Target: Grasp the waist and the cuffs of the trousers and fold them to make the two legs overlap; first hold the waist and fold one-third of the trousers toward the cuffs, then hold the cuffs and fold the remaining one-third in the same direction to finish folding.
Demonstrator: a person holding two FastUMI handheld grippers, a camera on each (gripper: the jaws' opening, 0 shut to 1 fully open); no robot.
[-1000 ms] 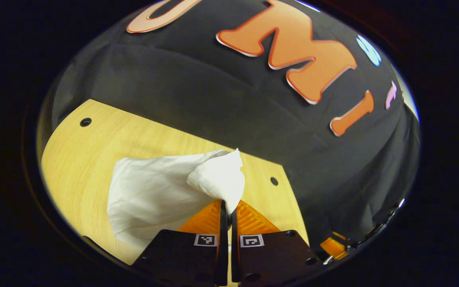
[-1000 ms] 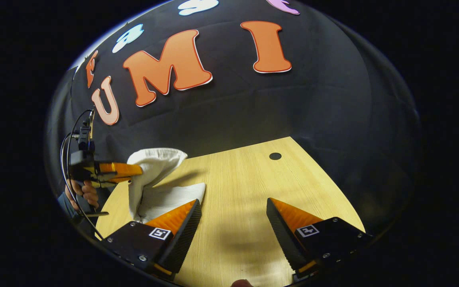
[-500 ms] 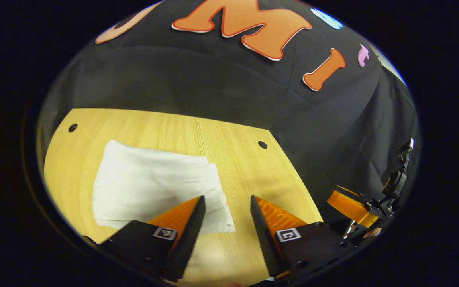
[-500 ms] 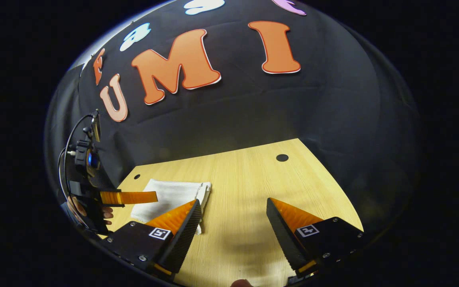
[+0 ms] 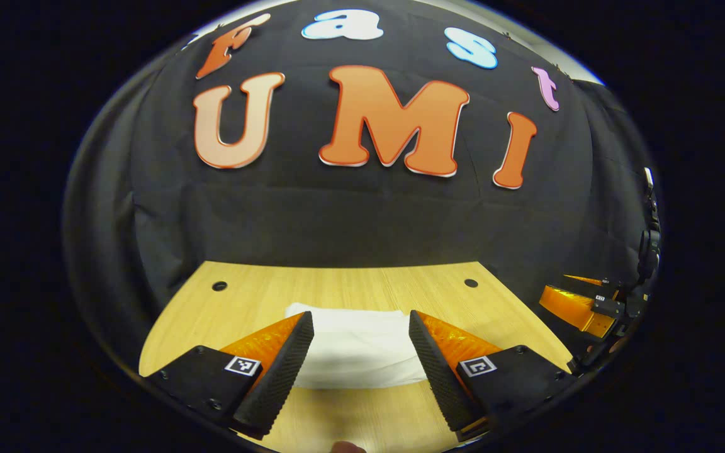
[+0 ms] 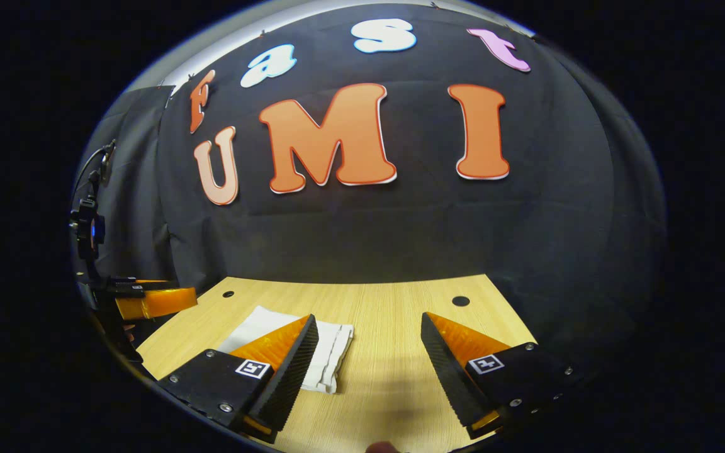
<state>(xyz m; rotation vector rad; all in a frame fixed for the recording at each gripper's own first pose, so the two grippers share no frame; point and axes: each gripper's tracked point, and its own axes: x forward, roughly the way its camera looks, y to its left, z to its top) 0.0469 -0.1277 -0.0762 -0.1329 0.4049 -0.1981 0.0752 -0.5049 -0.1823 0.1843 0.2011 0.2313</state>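
Observation:
The white trousers (image 5: 356, 346) lie folded into a small flat rectangle on the wooden table (image 5: 350, 286). In the left gripper view my left gripper (image 5: 359, 352) is open, above and just short of the bundle, touching nothing. In the right gripper view the same folded trousers (image 6: 328, 352) lie to the left, partly behind my left finger, with stacked layer edges showing along their right side. My right gripper (image 6: 369, 352) is open over bare wood. The left gripper (image 6: 148, 302) shows at the far left of that view, and the right gripper (image 5: 579, 305) at the far right of the left gripper view.
The wooden table (image 6: 394, 314) has small round holes (image 5: 219, 286) (image 5: 471, 283) (image 6: 460, 301) near its back corners. Black cloth hangs close behind the table's far edge. A cable runs up from the left gripper's body (image 6: 89, 207).
My left gripper let go of the trousers' corner and opened; the cloth dropped flat into a folded rectangle. Both grippers then drew back and tilted up, so the bundle sits lower in both views.

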